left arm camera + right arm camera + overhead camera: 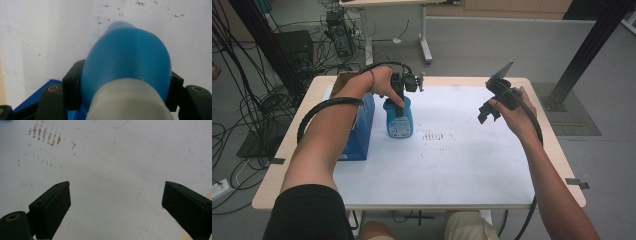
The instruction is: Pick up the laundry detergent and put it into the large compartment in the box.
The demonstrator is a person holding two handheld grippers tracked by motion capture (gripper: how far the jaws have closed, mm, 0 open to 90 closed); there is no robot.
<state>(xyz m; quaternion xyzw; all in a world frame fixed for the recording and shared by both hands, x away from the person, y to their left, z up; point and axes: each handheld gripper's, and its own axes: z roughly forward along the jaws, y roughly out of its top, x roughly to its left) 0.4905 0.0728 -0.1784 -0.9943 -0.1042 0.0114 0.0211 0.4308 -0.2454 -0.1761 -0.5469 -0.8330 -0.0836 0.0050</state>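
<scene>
A blue plastic bottle (400,122) with a label on its front stands upright on the white mat, left of the middle. My left gripper (399,102) comes down on it from above and is shut on its upper part. In the left gripper view the black pads press both sides of the blue bottle (127,57), with its white cap (130,100) nearest the camera. My right gripper (489,112) hangs above the right part of the mat, apart from the bottle. Its jaws stand wide open over bare mat, with nothing between the right gripper's (116,202) fingers.
A blue box (359,130) stands just left of the bottle, close to my left forearm, with a brown cardboard piece (343,77) behind it. The white mat (462,170) covers most of the wooden table (557,150). Brown smudges (434,136) mark the mat's middle.
</scene>
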